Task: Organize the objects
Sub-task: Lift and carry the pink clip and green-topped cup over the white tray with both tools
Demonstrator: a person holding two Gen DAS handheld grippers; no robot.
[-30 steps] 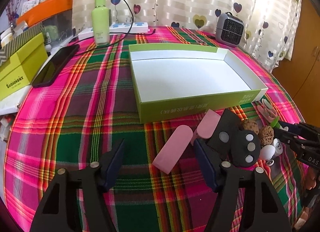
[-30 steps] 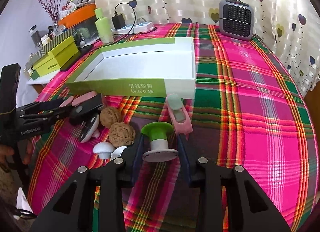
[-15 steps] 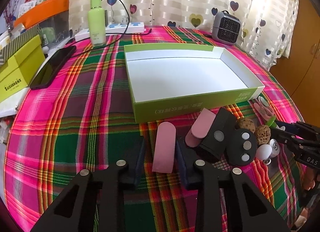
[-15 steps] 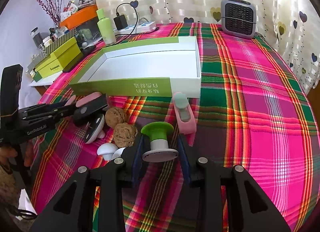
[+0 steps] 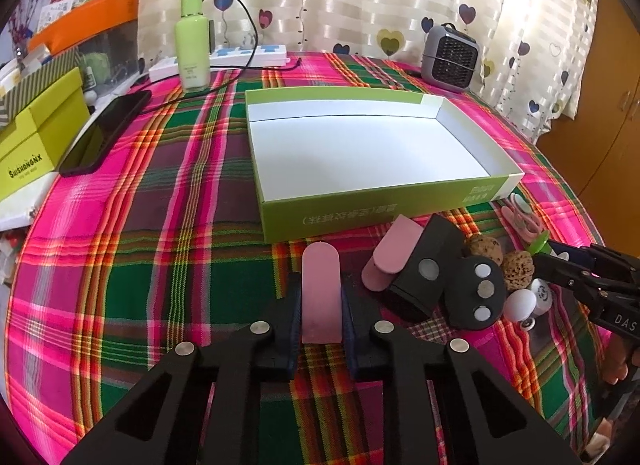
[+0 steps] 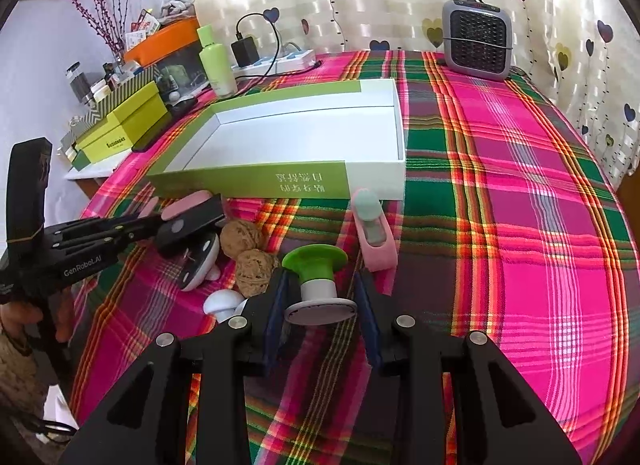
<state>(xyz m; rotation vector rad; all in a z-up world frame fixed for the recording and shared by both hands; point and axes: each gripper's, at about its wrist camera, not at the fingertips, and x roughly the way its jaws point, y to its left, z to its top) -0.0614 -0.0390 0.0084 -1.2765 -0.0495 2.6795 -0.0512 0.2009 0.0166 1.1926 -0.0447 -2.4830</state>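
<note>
1. Since a second ago, the left gripper (image 5: pixel 321 307) has just been closing its jaws; the flat pink strip (image 5: pixel 320 289), which then lay loose and slanted between wide jaws, now stands straight in line with the fingers and is pinched on both long edges.
2. Pink strip: matte, thin, one rounded end pointing toward the box, near its front wall but apart from it.
3. Right gripper (image 6: pixel 321 307): jaws part-closed with the blue pads against the grey disc base of the green-capped stopper (image 6: pixel 316 279), as a second ago; the stopper is spool-shaped, with a white stem and a glossy green top.
4. Green-and-white box (image 5: pixel 280 221): shallow open cardboard tray, smooth white inside, printed green outer wall, nothing in it.
5. Loose items between the two grippers: a second pink strip (image 5: pixel 394 257), a black block (image 5: pixel 430 269) with a metal disc, a black oval piece (image 5: pixel 480 291) with three discs, two wrinkled walnuts (image 6: pixel 244 249), and a pink silicone holder (image 6: pixel 374 239) by the box corner.
6. Tablecloth (image 6: pixel 520 225): woven plaid in pink, green and orange.
7. Pose: both grippers slope downward toward the cloth, the left one reaching in from the right-wrist view's left edge, with a hand (image 6: pixel 24 315) at its grip.
</note>
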